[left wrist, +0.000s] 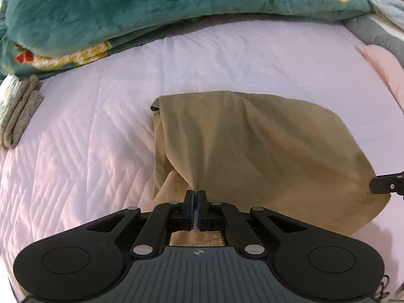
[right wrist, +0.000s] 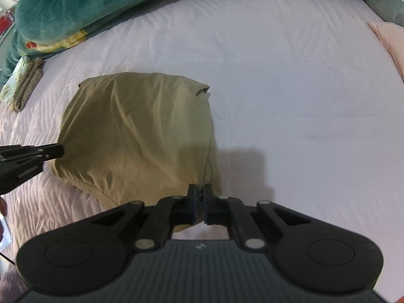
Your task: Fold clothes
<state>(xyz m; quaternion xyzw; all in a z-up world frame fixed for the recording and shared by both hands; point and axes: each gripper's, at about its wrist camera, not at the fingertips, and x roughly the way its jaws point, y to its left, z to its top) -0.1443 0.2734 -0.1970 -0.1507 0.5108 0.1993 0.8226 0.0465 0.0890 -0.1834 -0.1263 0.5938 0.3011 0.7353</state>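
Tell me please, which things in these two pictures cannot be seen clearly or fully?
- Left wrist view: the near hem of the tan garment is hidden under the left gripper, which is shut on it.
- Right wrist view: the right gripper covers the cloth edge it pinches.
- Both views: the kind of garment is unclear; it is bunched.
- Green blanket: cut off by the top edge.
- Grey knit item: cut off at the left edge.
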